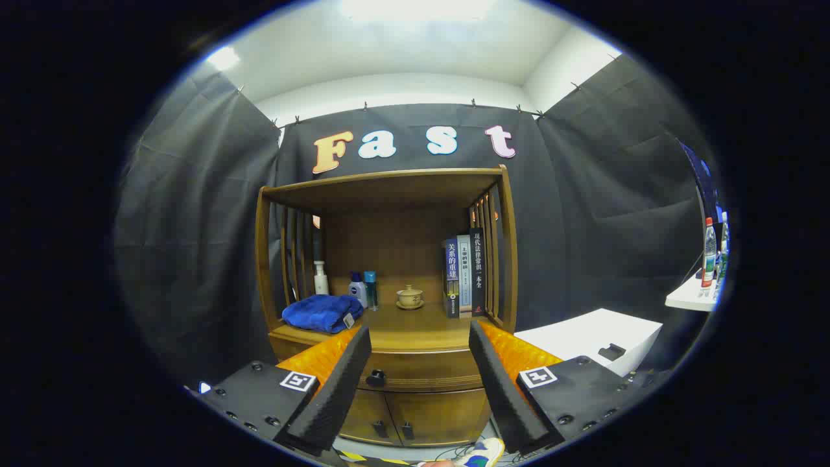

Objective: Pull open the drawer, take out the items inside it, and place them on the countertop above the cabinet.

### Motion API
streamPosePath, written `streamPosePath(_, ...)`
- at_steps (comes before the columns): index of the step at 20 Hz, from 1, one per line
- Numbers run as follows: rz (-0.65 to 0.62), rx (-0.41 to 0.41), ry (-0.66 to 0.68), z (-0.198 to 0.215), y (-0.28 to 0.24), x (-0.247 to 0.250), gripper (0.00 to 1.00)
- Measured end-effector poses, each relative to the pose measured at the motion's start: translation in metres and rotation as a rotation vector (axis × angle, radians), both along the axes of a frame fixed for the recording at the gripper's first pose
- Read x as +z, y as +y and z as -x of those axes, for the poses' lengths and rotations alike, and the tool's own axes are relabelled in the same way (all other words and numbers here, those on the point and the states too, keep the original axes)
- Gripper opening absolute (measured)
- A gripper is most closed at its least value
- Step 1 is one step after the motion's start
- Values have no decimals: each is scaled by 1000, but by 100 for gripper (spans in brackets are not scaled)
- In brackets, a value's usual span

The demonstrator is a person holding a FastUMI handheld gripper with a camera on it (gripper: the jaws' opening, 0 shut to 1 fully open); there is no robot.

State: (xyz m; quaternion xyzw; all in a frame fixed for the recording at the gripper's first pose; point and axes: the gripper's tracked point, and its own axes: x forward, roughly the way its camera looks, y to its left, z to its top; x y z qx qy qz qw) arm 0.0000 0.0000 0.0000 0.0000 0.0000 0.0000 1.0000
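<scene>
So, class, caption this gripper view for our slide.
Open gripper faces the closed wooden drawer's dark round knob, below a countertop holding a folded blue towel.

A: What's on the open shelf besides task stuff?
B: Blue towel (322,313), folded, near left. Behind it a white pump bottle (320,277) at far left, then a small blue-capped bottle (357,288) and a teal tube (370,289) side by side, touching or nearly.
A: Centre?
B: Small lidded tea cup on a saucer (409,298), standing alone.
A: Right side?
B: Three books (464,275) upright, packed against the slatted side.
A: Outside the unit?
B: White box (600,338) on the right, low. Further right a white table edge (688,297) with water bottles (709,252) standing on it. A shoe (483,452) on the floor, near.
</scene>
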Motion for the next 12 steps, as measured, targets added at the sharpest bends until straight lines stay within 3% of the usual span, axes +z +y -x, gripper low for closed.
streamPosePath(12, -4, -26, 2, 1, -3, 0, 98)
